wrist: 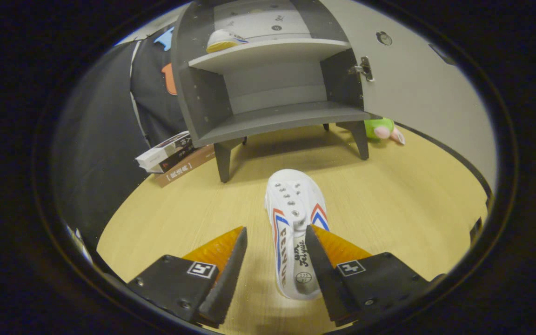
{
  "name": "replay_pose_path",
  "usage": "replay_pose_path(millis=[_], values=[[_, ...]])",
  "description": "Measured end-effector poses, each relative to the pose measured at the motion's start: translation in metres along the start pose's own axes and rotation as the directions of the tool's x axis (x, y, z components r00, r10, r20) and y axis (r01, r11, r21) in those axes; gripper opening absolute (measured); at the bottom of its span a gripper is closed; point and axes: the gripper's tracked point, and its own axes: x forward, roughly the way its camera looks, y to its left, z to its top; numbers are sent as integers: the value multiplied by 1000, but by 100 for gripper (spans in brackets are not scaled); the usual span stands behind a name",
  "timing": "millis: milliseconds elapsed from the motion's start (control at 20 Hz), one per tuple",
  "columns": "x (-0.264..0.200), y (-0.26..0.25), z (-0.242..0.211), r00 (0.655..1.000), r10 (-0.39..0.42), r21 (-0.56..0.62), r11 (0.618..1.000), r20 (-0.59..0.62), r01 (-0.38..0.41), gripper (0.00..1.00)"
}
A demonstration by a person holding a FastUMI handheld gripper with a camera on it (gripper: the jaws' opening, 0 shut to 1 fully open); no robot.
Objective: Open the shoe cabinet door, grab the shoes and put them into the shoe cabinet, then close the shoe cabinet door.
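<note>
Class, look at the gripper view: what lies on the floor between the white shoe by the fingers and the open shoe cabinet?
Nothing: in the gripper view, bare wooden floor separates the white shoe from the shoe cabinet. The open gripper straddles the shoe's heel.

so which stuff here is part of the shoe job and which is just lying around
Part of the job:
- white canvas shoe with red and blue stripes, between the open gripper fingers
- grey wooden shoe cabinet, its door open
- second white shoe with yellow sole on the top shelf

Lying about:
- stack of books
- green plush toy
</note>
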Motion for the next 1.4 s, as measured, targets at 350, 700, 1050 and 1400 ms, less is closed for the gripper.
replay_pose_path(millis=[350,700,1050,1400], values=[[28,-10,0,997,45,48,998,68,-48,13],[-5,-16,23,980,35,-90,996,194,-18,7],[-77,11,57,961,119,-186,980,250,-73,6],[-171,37,117,922,213,-310,944,323,-110,6]])
